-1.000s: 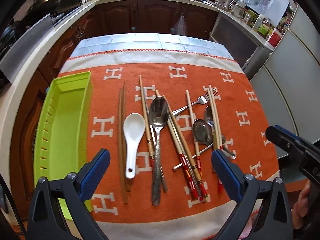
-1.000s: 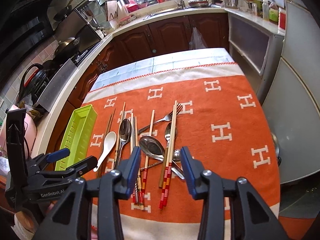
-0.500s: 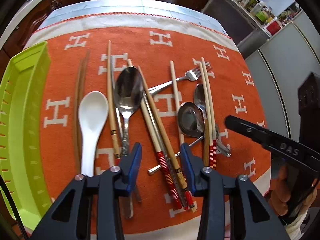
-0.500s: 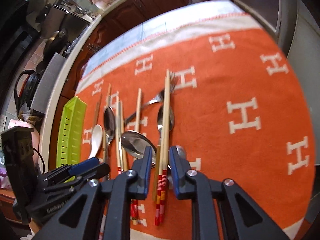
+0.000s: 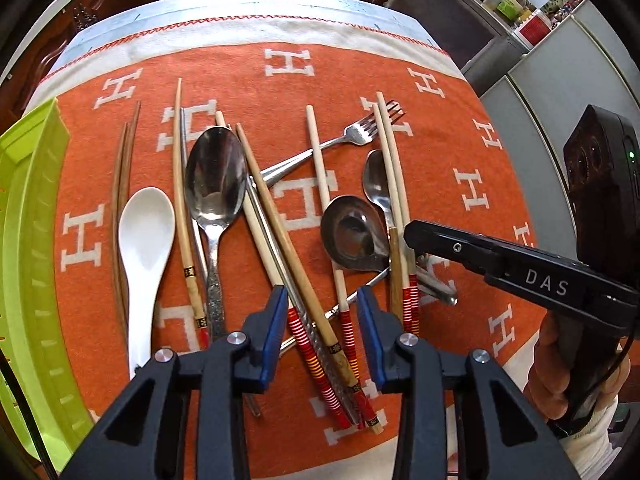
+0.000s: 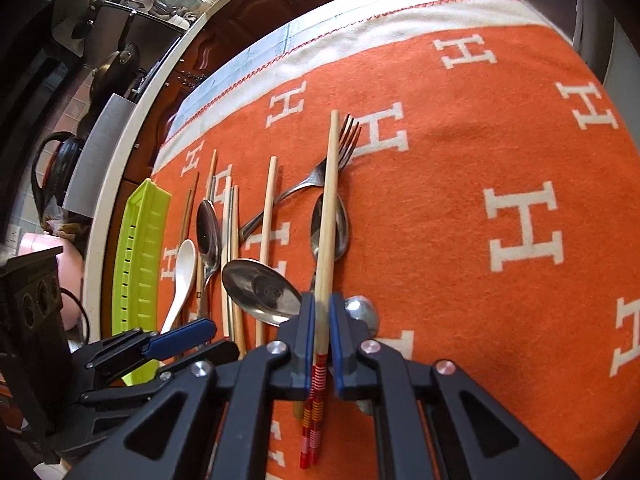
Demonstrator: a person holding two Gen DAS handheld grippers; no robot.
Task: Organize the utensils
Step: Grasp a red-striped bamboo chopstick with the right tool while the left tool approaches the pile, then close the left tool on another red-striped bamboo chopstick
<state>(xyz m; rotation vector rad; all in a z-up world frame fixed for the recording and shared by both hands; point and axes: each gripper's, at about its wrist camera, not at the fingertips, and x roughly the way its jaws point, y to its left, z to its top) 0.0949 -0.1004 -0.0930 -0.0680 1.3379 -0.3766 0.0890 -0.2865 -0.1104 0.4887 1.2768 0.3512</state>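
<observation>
The right hand-held gripper (image 6: 320,320) is closed on a pair of red-banded chopsticks (image 6: 326,216), and its jaws have just been closing; the pads press the pair just above the red bands. The pair lies on the orange cloth (image 6: 460,184) across a small metal spoon (image 6: 338,224) and beside a fork (image 6: 320,176), toward the near edge of the surface. The lift is best made straight up and slowly, so that both sticks are kept together and the spoon beneath is not dragged.

The left hand-held gripper (image 5: 322,320) is partly open, and its jaws have just been closing. Several crossed chopsticks (image 5: 304,332) stand between its pads, but a grip is not seen. One pair should be singled out before it is closed further. The green tray (image 5: 28,240), at the left edge, is judged the likely destination.
</observation>
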